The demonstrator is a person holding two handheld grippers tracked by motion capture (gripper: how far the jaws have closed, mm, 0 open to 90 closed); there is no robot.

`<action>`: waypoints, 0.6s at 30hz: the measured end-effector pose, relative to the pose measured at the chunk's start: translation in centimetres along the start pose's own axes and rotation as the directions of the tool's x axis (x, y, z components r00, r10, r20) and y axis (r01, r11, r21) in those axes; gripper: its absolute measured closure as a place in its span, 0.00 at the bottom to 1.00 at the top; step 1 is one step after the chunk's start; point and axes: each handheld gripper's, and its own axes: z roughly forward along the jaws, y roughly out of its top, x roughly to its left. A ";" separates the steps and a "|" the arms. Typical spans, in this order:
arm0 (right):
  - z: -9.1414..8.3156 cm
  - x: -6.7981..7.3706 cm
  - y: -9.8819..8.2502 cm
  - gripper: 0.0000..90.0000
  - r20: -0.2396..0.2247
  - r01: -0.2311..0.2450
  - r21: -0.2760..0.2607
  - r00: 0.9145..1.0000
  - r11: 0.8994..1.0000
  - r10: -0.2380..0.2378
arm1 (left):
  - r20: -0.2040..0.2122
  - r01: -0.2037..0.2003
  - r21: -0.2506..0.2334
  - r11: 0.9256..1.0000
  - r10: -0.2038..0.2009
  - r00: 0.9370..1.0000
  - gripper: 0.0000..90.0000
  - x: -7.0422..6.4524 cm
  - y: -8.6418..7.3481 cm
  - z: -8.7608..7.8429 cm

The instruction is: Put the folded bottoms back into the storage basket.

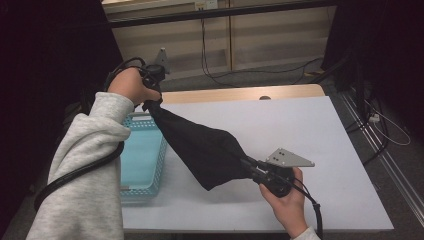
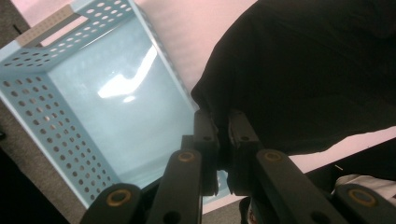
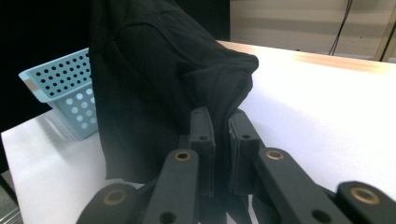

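High view: a black cloth (image 1: 202,150) is seen stretched in the air between the two grippers, slanting from upper left down to lower right above the white table (image 1: 300,130). Its upper end is pinched by the left gripper (image 1: 151,102), which is held up by the left hand (image 1: 131,85) over the far corner of the light blue basket (image 1: 150,172). Its lower end is pinched by the right gripper (image 1: 248,167), which is held low by the right hand (image 1: 285,197), close above the table near its front edge. The cloth widens from a narrow gathered tip at the left gripper to a broad, sagging lower part just beside the right gripper; the lowest fold hangs close to the table next to the basket's right wall, and whether it touches cannot be told. A grey sleeve (image 1: 85,170) is seen on the left forearm.

In the left gripper view, the left gripper (image 2: 223,135) is seen clenched on an edge of the black cloth (image 2: 303,74), with the fabric caught between the two black jaws and spreading away to the right. The light blue basket (image 2: 51,116) lies below it, open and with a perforated wall.

In the right gripper view, the right gripper (image 3: 222,133) is likewise seen clamped on the black cloth (image 3: 159,70), whose bunched fold rises directly from between the jaws. The light blue basket (image 3: 65,79) stands behind the cloth at the left, on the white table (image 3: 327,107).
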 end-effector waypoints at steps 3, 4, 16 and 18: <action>0.1 0.2 0.3 0.91 -0.006 0.002 -0.003 1.000 1.000 -0.002 | -0.010 0.001 0.003 1.000 -0.001 1.000 0.94 0.2 -0.1 -0.4; 0.1 0.3 0.4 0.92 -0.010 0.004 -0.005 1.000 1.000 -0.004 | -0.008 0.006 0.000 1.000 -0.006 1.000 0.94 0.2 -0.1 -0.5; 0.9 0.8 0.9 0.92 -0.033 -0.002 -0.020 0.999 1.000 0.002 | -0.016 0.017 -0.015 1.000 -0.017 1.000 0.94 1.1 -0.8 -1.7; 1.1 1.0 0.9 0.91 -0.041 -0.004 -0.021 0.999 1.000 0.003 | -0.019 0.025 -0.013 1.000 -0.025 1.000 0.94 1.4 -0.9 -1.9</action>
